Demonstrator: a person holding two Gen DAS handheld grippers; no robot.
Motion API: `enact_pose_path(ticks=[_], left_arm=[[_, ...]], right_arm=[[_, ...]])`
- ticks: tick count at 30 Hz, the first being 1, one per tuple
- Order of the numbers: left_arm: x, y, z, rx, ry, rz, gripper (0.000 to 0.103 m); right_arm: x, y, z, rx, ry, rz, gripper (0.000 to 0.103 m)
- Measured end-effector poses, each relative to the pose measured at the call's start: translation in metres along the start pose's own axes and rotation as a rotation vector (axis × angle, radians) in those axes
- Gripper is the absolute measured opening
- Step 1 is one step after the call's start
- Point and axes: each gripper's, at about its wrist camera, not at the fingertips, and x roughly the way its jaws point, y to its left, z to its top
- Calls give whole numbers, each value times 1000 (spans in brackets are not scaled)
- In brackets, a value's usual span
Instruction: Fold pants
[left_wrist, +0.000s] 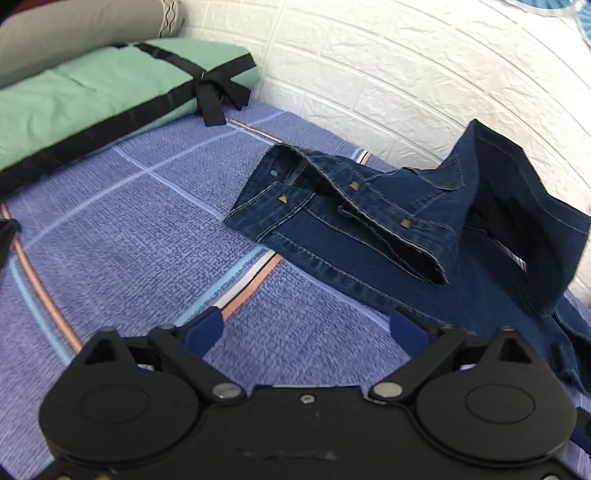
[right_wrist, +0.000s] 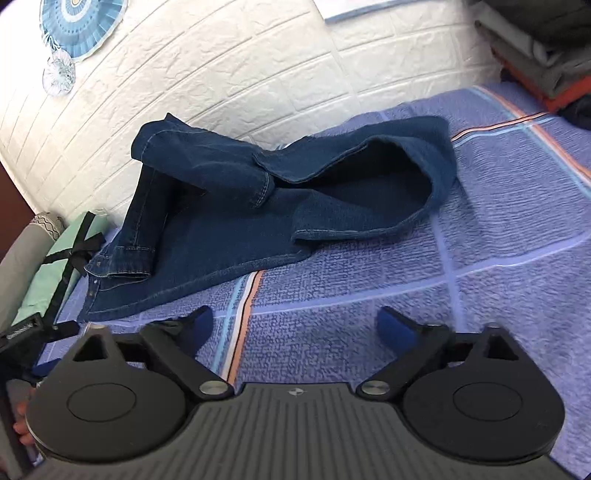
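Dark blue denim pants (left_wrist: 388, 236) lie loosely folded on a purple checked bedspread (left_wrist: 129, 221), the waistband with brass rivets toward the left in the left wrist view. My left gripper (left_wrist: 306, 328) hovers open just short of the near edge of the denim, with only bedspread between its blue pads (left_wrist: 203, 330). From the right wrist, the pants (right_wrist: 229, 229) lie in a heap with a leg opening gaping at the right. My right gripper (right_wrist: 295, 325) stands open over bare bedspread (right_wrist: 480, 258), in front of the pants and apart from them.
A green folded bundle tied with a black ribbon (left_wrist: 92, 92) and a grey pillow (left_wrist: 55, 33) lie at the far left. A white brick-pattern wall (left_wrist: 406, 74) runs right behind the pants. Stacked folded clothes (right_wrist: 543, 48) sit at the far right. The other gripper (right_wrist: 22, 332) shows at the left edge.
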Motion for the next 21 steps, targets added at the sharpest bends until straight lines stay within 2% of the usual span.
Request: enact_pose_path(ticks=[3,7,12,17,21], left_arm=[[17,6,5,0,15,-11,69],[32,12,18,0,-9,-15,54],[58,16,34,-14,-24,-12,45],[75,9,45,-13,-55,8,45],[87,-3,52,2,-70,42,45]], right_arm=[[8,4,3,-19,-12,-7,103],[18,3,9,-5,-28,7,103],[30,3,15,14,-61,9,100],[43,3,21,15,-94,1,85],[53,1,29,43,-109,13,81]])
